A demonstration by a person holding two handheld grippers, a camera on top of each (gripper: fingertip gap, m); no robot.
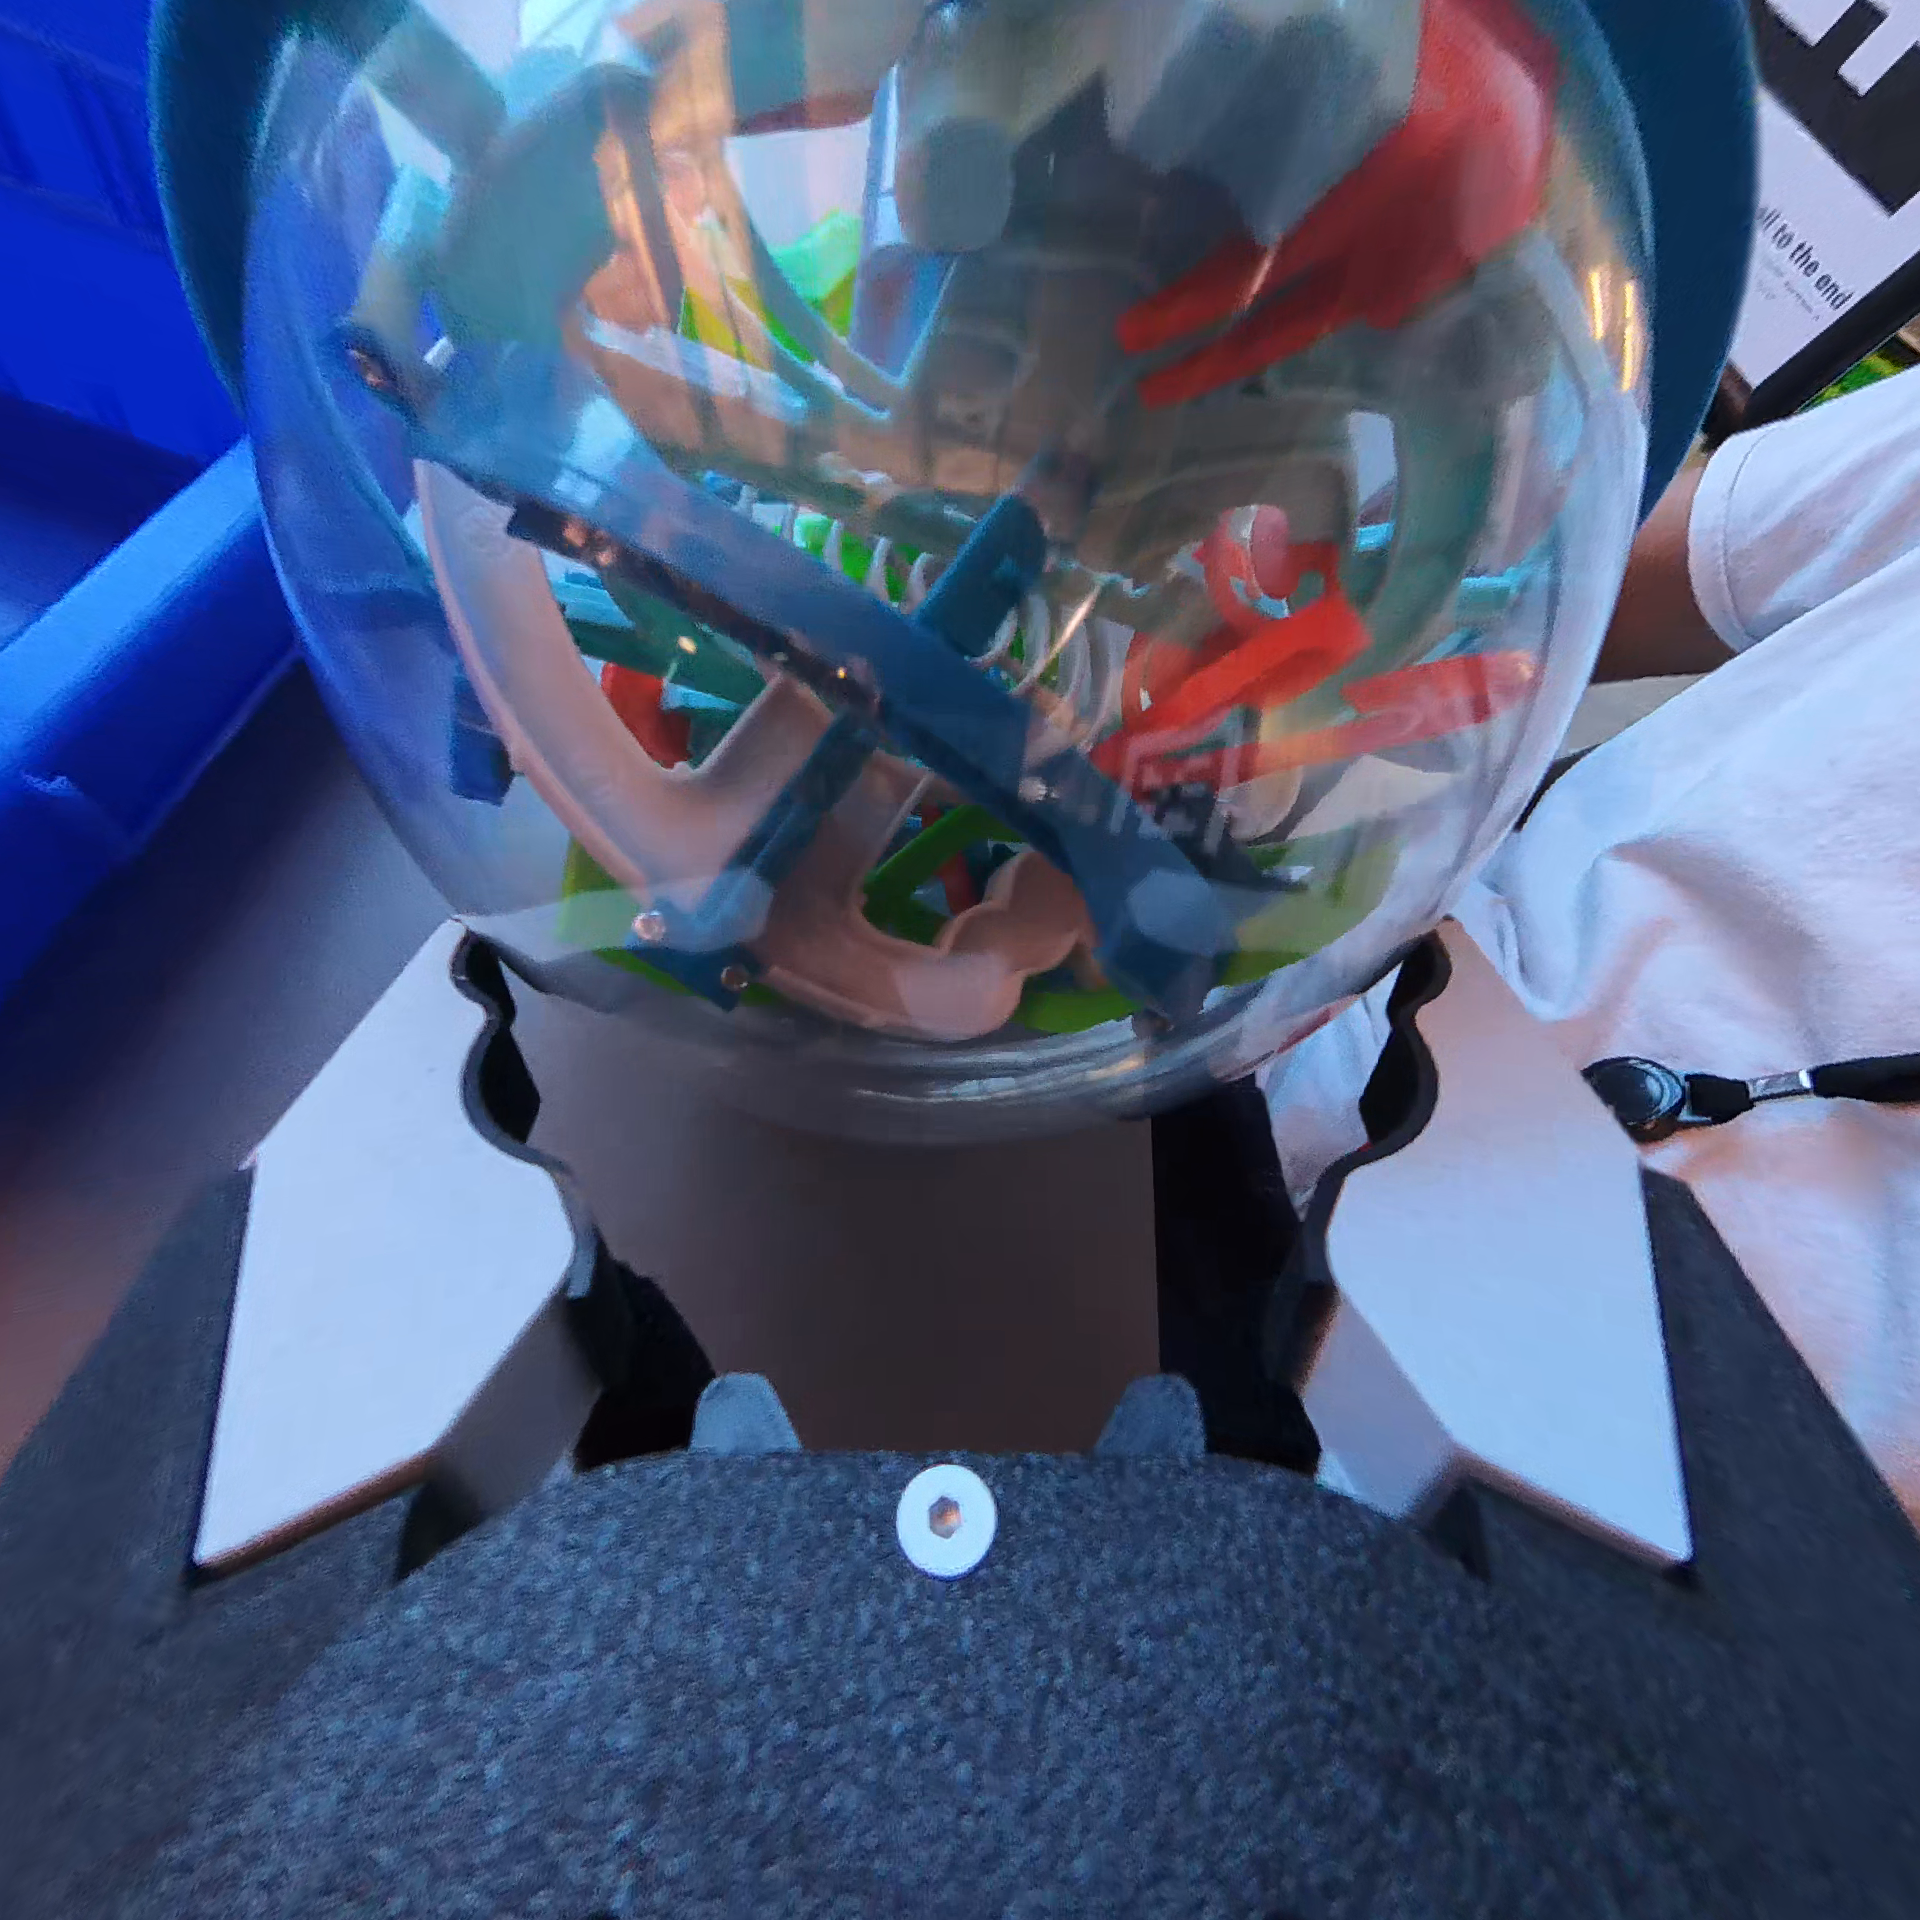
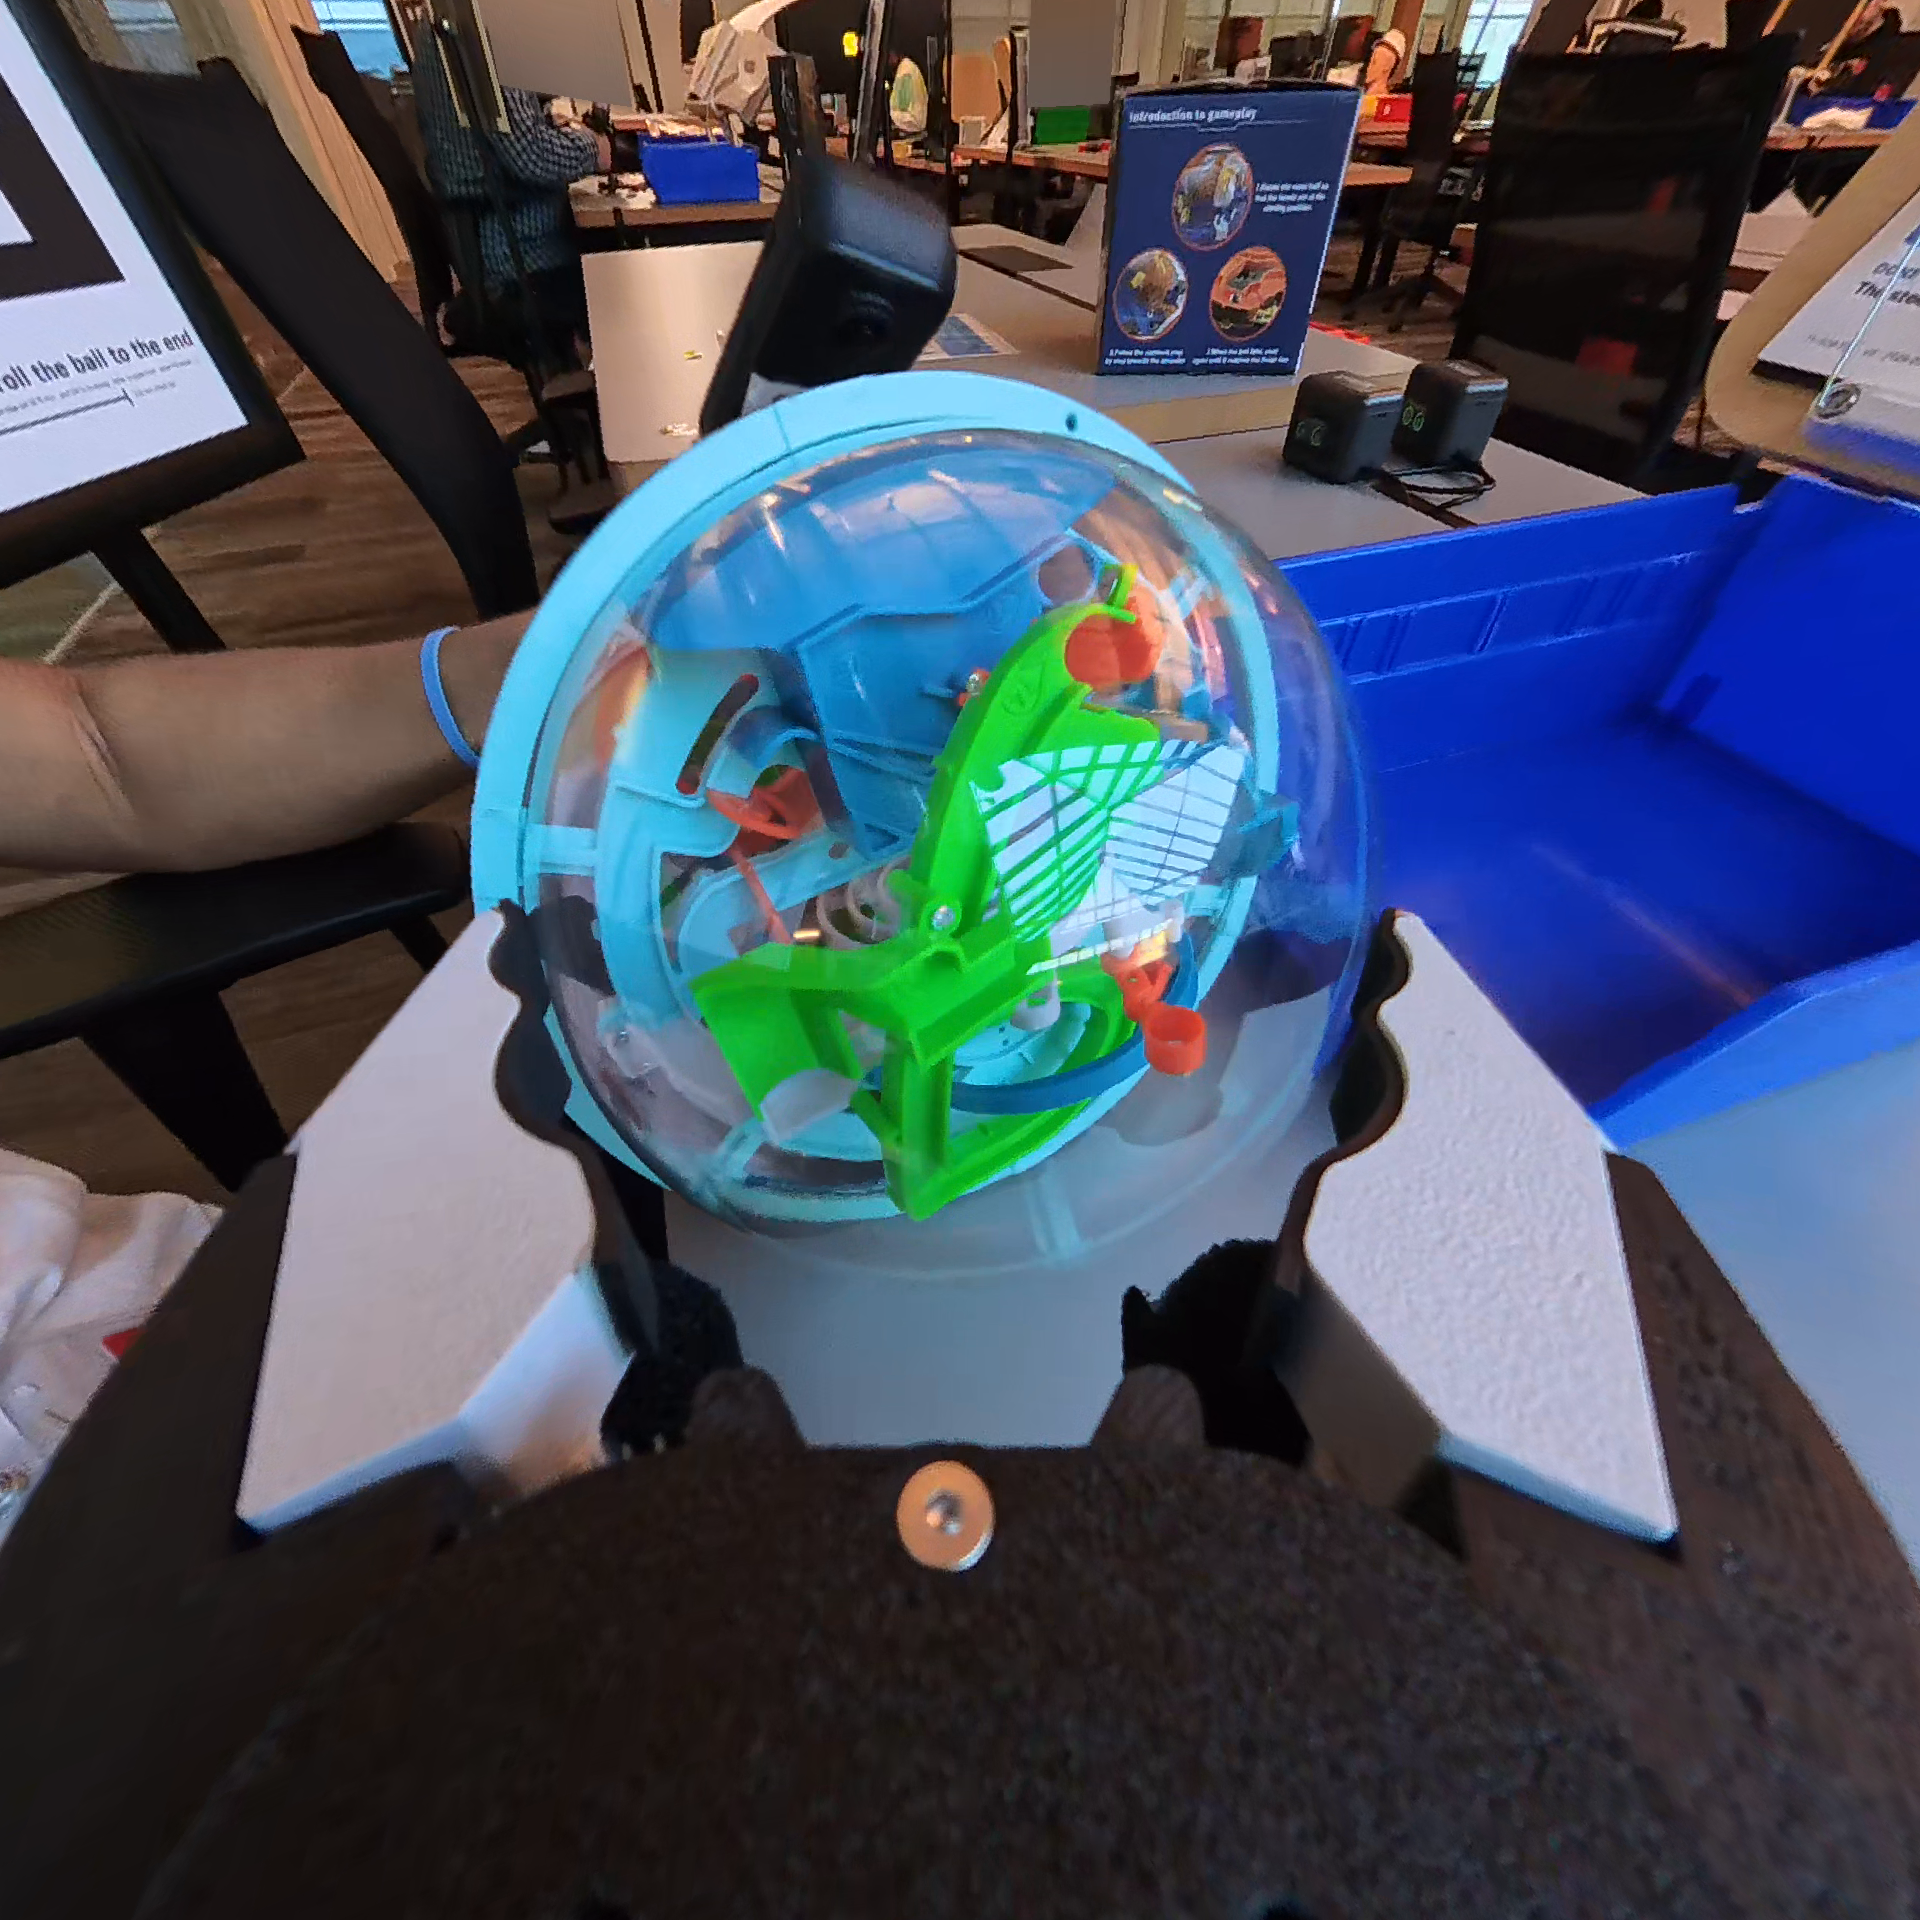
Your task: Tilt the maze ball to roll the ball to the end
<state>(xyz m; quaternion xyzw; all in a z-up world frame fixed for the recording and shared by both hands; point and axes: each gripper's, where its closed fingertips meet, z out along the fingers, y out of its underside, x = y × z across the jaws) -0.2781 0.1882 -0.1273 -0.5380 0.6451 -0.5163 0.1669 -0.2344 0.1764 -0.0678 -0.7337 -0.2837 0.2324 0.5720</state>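
Left tongs [image 1: 951,1039] and right tongs [image 2: 951,1029] both clamp maze ball [image 2: 914,810], blue bin [image 2: 1662,790] at 3 o'clock.

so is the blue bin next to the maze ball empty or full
Empty as far as shown: the blue bin has a bare floor and walls beside the maze ball; its far right end is out of frame.
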